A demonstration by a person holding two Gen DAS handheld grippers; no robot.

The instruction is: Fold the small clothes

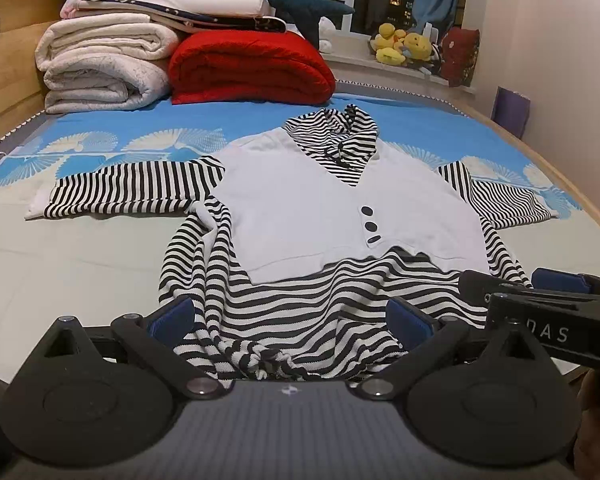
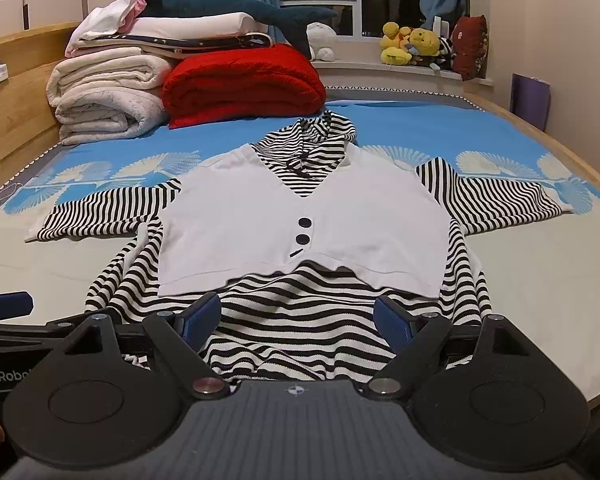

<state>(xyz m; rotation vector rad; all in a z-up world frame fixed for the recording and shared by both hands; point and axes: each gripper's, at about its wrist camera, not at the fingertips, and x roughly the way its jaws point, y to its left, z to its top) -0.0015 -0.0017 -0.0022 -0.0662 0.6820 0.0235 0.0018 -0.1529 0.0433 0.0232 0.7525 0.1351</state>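
A small hooded top point(image 1: 300, 208) point(image 2: 260, 220) lies face up on the bed, white vest front with black buttons over black-and-white stripes, both sleeves spread sideways. Its striped hem is bunched near me. My left gripper point(image 1: 290, 316) stands open just above the hem's left part, blue pads on either side of the rumpled cloth without pressing it. My right gripper point(image 2: 298, 318) is open too, over the hem's middle, with striped cloth lying between its fingers. The right gripper point(image 1: 556, 300) also shows at the right edge of the left wrist view.
Folded cream blankets point(image 1: 100, 68) and a red blanket point(image 1: 252, 68) are stacked at the bed's head, a blue plush shark on top. Plush toys point(image 2: 412, 46) sit on the window sill. The wooden bed frame point(image 2: 540, 136) runs along the right. A hand point(image 1: 598, 428) holds the right gripper.
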